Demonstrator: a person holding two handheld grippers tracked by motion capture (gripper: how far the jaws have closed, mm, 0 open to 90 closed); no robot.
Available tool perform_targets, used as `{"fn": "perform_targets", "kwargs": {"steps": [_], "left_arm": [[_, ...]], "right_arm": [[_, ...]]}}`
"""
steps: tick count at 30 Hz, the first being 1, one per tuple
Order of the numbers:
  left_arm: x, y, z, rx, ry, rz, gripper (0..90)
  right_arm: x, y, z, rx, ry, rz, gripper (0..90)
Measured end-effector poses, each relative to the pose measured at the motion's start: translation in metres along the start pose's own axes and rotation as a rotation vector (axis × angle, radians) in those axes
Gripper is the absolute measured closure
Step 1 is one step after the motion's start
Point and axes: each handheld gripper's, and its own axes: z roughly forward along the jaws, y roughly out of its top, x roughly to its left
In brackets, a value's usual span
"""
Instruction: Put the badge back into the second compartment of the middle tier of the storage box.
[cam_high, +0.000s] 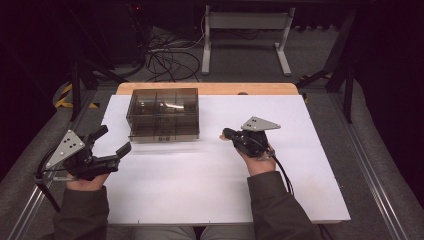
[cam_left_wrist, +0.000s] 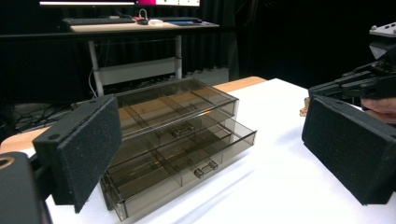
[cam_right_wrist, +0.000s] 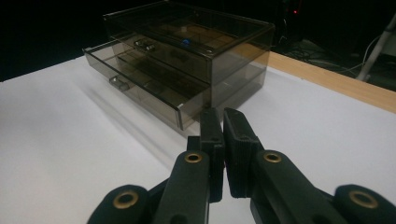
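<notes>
Dark room, white surface (cam_high: 200, 190) | smoked translucent plastic two-drawer organiser box (cam_high: 163, 114) near far-left corner, lower drawer (cam_left_wrist: 187, 161) slightly out | left gripper (cam_high: 111, 142) jaws apart | right gripper (cam_high: 226, 134) jaws together, empty | step judged: approach; next: reach drawer handle (cam_left_wrist: 206, 168).

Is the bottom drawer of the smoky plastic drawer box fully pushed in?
No. In the left gripper view the bottom drawer juts out in front of the drawer box, past the upper drawer's front.

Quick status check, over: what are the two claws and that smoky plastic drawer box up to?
Left gripper open, empty. Right gripper shut; something small at its fingers, can't make it out. Drawer box on table, bottom drawer slid partway out. Nothing in the way.
</notes>
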Motion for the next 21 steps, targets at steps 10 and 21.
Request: {"fn": "perform_targets", "kwargs": {"steps": [10, 21], "left_arm": [[-0.001, 0.001, 0.000, 0.003, -0.002, 0.007, 5.8], [-0.001, 0.001, 0.001, 0.003, -0.007, 0.002, 5.8]], "right_arm": [[0.021, 0.013, 0.029, 0.001, 0.045, -0.034, 87.5], [0.035, 0.019, 0.049, 0.000, 0.082, -0.036, 87.4]]}}
